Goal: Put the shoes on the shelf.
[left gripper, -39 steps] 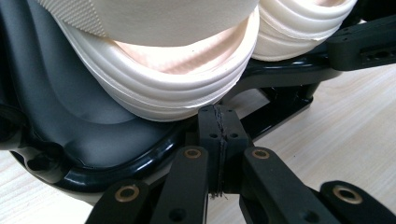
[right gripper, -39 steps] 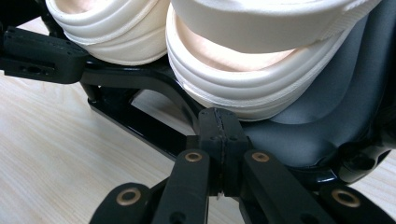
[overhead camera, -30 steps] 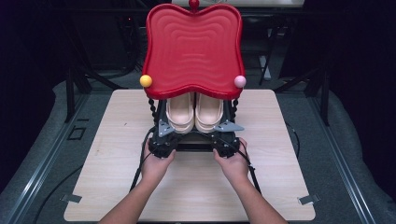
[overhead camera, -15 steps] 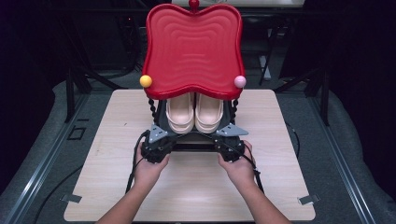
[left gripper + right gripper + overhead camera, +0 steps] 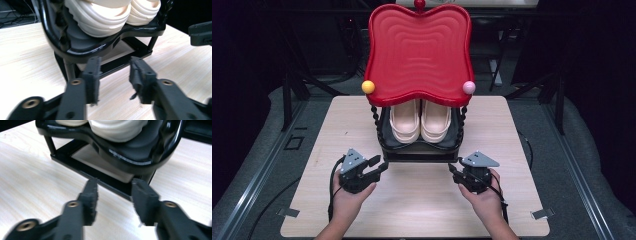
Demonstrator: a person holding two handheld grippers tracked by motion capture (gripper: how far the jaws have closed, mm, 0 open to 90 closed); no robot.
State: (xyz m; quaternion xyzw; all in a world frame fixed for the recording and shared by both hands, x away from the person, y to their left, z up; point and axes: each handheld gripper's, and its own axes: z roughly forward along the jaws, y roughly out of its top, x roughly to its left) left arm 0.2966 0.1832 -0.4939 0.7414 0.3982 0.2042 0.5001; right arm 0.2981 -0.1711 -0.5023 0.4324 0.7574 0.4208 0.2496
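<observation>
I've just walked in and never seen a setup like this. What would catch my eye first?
Probably the big wavy red tray topping a black stand at the table's far middle. Under it, a pair of cream shoes sits on the black shelf. Nearer, a person's hands hold the left gripper and right gripper, jaws apart.

A light wooden table (image 5: 422,205) carries a black-framed shoe stand (image 5: 419,154) near its middle.

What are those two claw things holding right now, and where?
Nothing. The left gripper and right gripper have just been opening; both stand open with nothing between the jaws, just short of the rack with the shoes.
</observation>
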